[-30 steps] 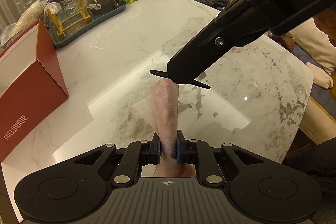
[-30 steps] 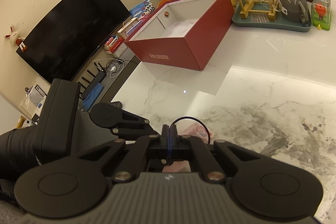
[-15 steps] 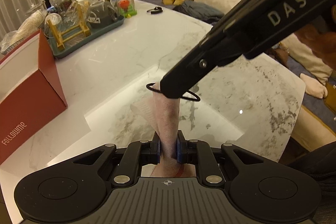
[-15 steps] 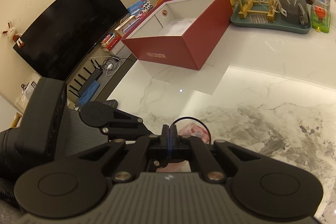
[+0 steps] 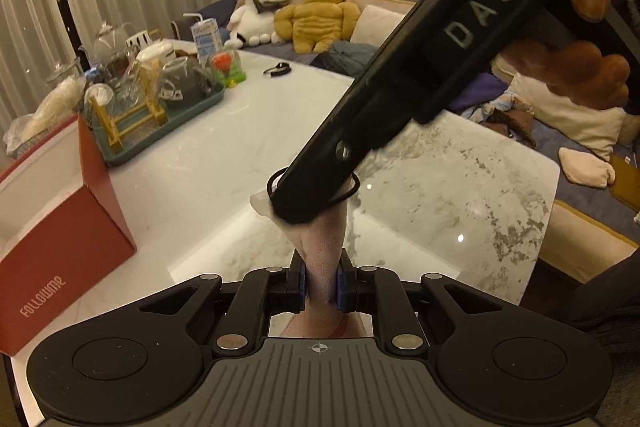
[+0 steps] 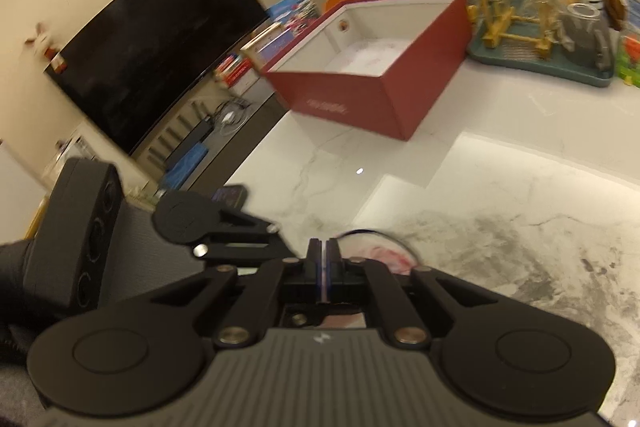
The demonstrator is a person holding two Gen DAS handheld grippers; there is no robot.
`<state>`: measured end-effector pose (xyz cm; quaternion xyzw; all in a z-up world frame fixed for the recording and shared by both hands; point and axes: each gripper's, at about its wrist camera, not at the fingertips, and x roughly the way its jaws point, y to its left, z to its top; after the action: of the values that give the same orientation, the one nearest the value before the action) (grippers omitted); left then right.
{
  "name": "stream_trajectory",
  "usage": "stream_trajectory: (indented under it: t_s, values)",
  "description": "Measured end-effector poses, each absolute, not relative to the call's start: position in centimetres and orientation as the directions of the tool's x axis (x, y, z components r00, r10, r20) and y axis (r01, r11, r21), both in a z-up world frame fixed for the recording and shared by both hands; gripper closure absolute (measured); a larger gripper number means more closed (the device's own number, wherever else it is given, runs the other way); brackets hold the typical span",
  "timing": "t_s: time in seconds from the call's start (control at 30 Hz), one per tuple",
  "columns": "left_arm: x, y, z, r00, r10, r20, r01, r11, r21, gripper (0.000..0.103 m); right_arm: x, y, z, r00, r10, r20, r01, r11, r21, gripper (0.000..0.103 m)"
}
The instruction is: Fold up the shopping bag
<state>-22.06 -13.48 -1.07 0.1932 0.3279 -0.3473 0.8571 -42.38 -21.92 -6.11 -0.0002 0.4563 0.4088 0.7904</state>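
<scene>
Above the marble table (image 5: 460, 187), one pinkish shopping bag (image 5: 324, 251), rolled narrow, is clamped between the pads of the left gripper (image 5: 321, 285); its far end meets the tip of the right gripper (image 6: 323, 261), where one thin black loop (image 5: 350, 193) is seen. The right jaws are opening, a slit only; any hold is undecidable. One red box (image 6: 376, 95) and one dish tray (image 5: 168, 131) occupy the far edge; the near tabletop lies open.

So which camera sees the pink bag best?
The left wrist view: the rolled-up pink bag stands in plain sight, pinched by the left gripper. The blurry right wrist view shows only a pink scrap behind the right gripper.
</scene>
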Motion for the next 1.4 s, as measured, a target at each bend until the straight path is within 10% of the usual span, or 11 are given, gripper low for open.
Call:
stream_trajectory:
  t_s: [0.23, 0.63, 0.73, 1.2, 1.4]
  values:
    - [-22.2, -11.1, 0.3, 0.574, -0.555, -0.602, 0.687, 0.727, -0.015, 0.089, -43.3, -24.6, -2.4, 0.368, 0.658, -0.657, -0.639, 0.692, 0.336, 0.057]
    - [-22.4, -9.1, 2.5, 0.551, -0.709, -0.440, 0.730, 0.665, -0.157, 0.089, -42.4, -31.5, -2.8, 0.340, 0.804, -0.488, -0.513, 0.593, 0.621, 0.060]
    - [-22.7, -9.2, 2.5, 0.543, -0.726, -0.421, 0.744, 0.649, -0.159, 0.089, -42.5, -31.4, -3.1, 0.344, 0.805, -0.483, -0.497, 0.592, 0.634, 0.102]
    - [-24.2, -8.5, 4.0, 0.479, -0.836, -0.268, 0.821, 0.534, -0.200, 0.089, -42.9, -31.1, -0.8, 0.327, 0.793, -0.514, -0.542, 0.603, 0.586, 0.102]
    - [-25.1, -8.3, 4.7, 0.467, -0.852, -0.235, 0.835, 0.513, -0.199, 0.089, -42.4, -31.7, -0.4, 0.274, 0.813, -0.514, -0.570, 0.568, 0.595, 0.066]
